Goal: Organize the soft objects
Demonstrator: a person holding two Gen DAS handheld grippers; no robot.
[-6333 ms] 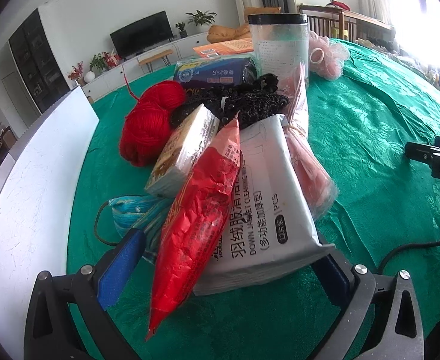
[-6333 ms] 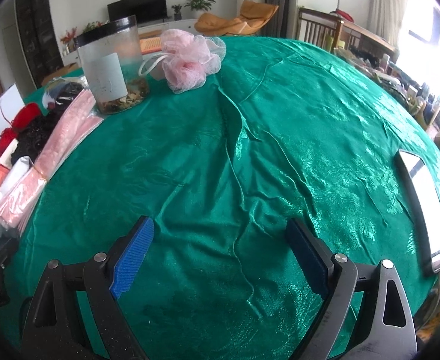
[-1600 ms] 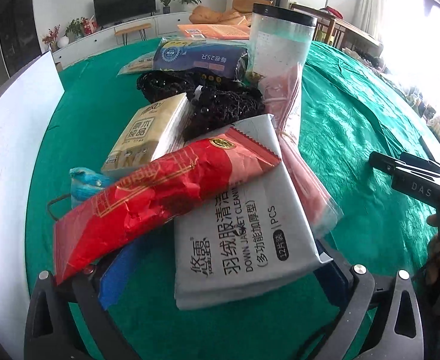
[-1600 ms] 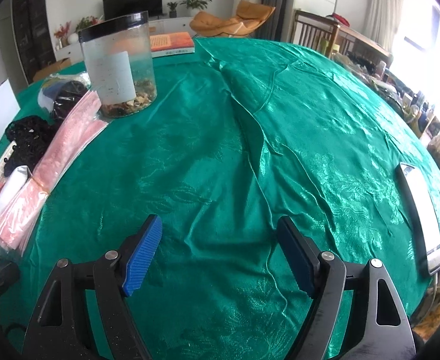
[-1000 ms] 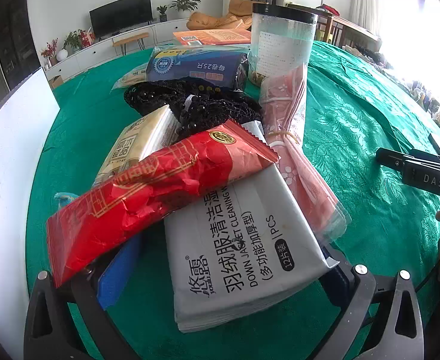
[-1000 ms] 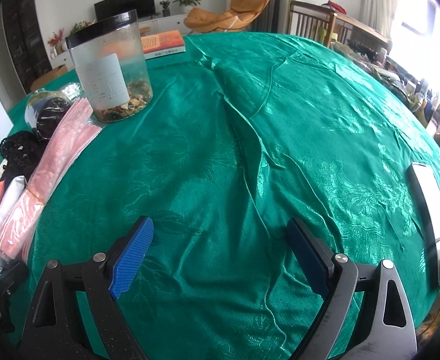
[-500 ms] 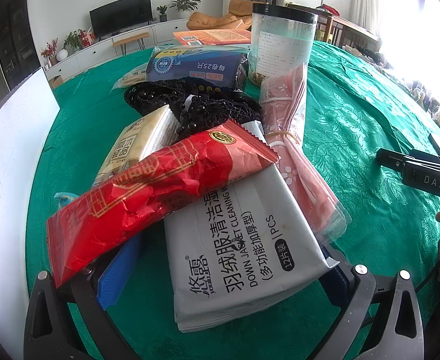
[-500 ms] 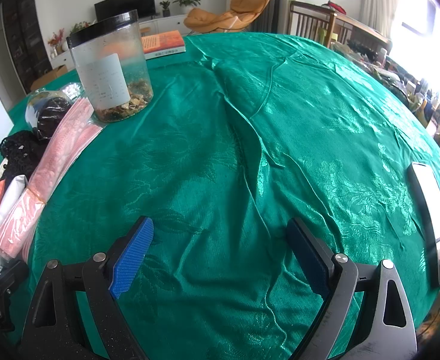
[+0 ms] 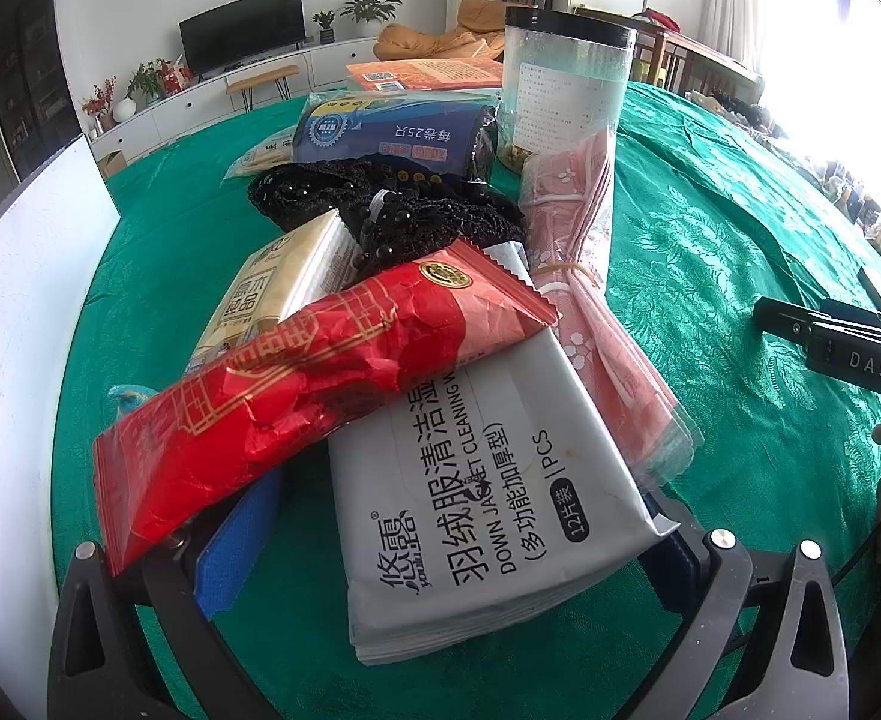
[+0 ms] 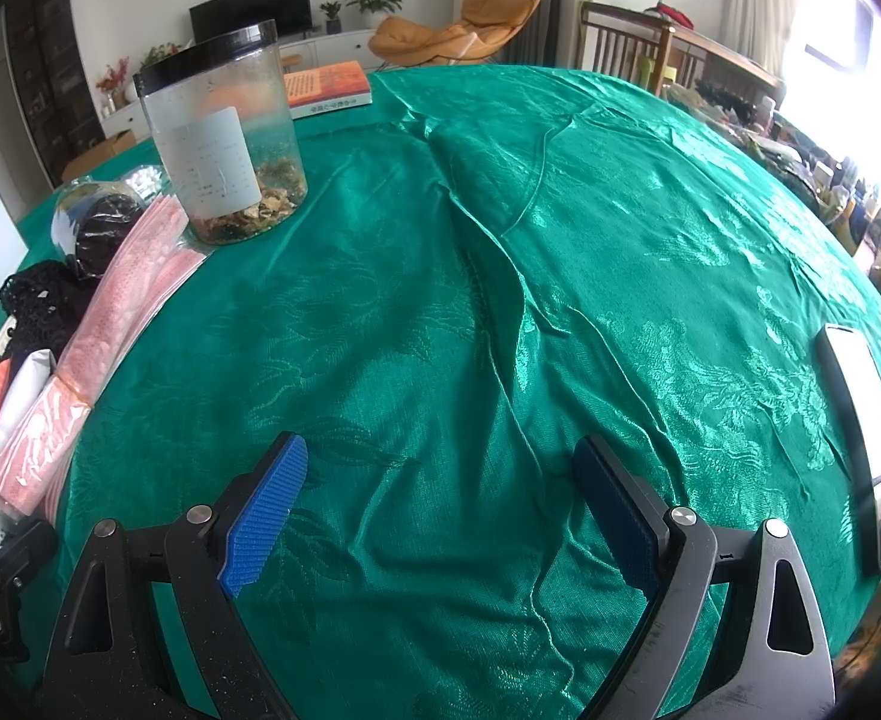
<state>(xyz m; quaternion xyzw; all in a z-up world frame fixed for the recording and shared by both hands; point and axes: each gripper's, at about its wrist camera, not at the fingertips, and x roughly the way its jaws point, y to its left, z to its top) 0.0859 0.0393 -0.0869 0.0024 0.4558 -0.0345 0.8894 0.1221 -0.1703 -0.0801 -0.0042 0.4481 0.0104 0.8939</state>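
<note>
While spread wide around the grey wipes pack (image 9: 488, 480), left gripper (image 9: 452, 546) grips nothing; right gripper (image 10: 440, 510) gapes empty over green tablecloth (image 10: 560, 240). Probably early: red packet (image 9: 320, 384), pink bags (image 9: 584, 276), black mesh (image 9: 392, 204) unsorted, piled. Left fingertips partly hidden beneath packets.

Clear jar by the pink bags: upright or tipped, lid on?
Upright, lid on. The clear jar stands on its base on the green tablecloth, black lid seated on top, contents settled at the bottom.
</note>
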